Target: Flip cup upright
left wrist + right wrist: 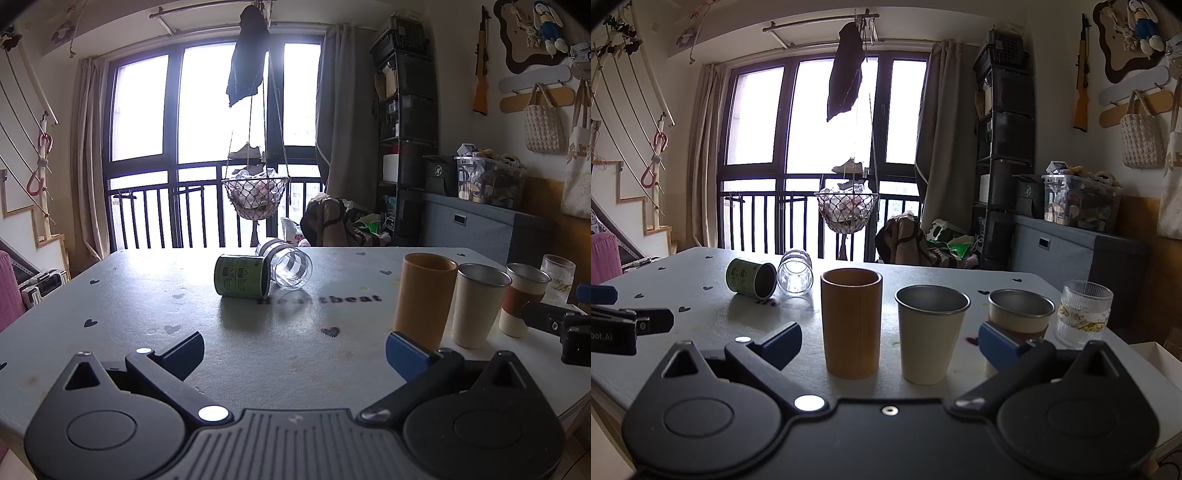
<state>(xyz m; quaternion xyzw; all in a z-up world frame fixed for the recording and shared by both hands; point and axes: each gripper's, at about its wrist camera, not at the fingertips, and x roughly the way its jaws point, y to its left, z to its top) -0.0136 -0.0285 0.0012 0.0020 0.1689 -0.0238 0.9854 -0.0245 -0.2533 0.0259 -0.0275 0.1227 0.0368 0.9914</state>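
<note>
- Left gripper: jaws spread wide, nothing between them, low over the near part of the grey table.
- Right gripper: also released and gripping nothing; it faces a row of upright cups.
- 2 cups lie on their sides toward the far middle of the table: a green cup and a clear glass. They lie just beside each other; whether they touch cannot be told.
- In the right wrist view the green cup shows its dark mouth toward the camera, and the clear glass lies to its right.
- Upright row, left to right in the right wrist view: orange tumbler, cream metal-rimmed cup, sleeved cup, ribbed glass.
- The table cover carries small dark hearts and printed lettering.
- Behind the table: a hanging wire basket.
</note>
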